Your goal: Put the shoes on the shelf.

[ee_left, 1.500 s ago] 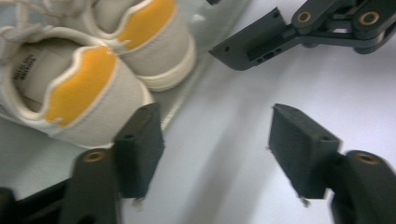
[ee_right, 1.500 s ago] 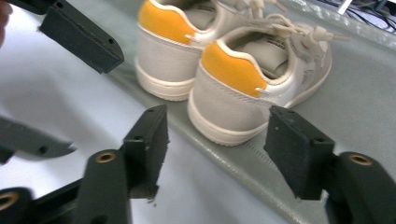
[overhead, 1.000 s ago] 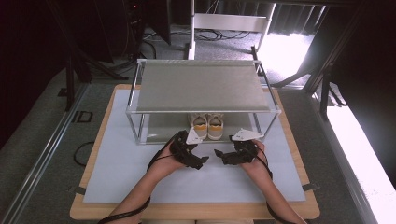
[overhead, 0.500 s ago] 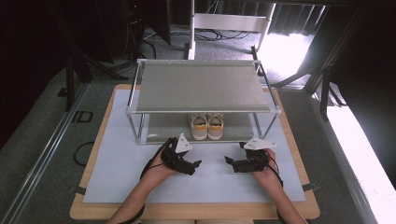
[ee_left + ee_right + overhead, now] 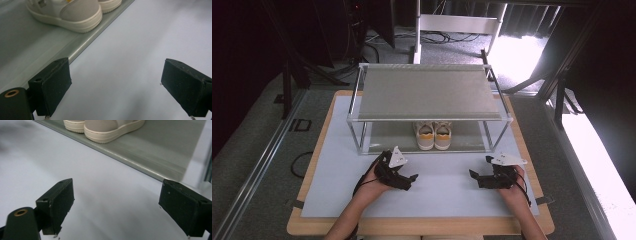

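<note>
A pair of cream shoes with yellow heel tabs stands side by side on the lower shelf of a metal rack, heels toward me. The nearer heel sits at the top of the left gripper view, and a cream heel tops the right gripper view. My left gripper rests low over the white mat, left of centre, open with nothing between its pads. My right gripper is over the mat at the right, open and empty too, its pads wide apart.
The rack's grey lower shelf edge lies just ahead of both grippers. The mat covers a wooden table. Dark stands and cables fill the floor behind, and a bright patch lies at the right.
Both grippers have drawn back from the rack's lower shelf toward me and spread apart, the left going left and the right going right. The shoes stay in place.
</note>
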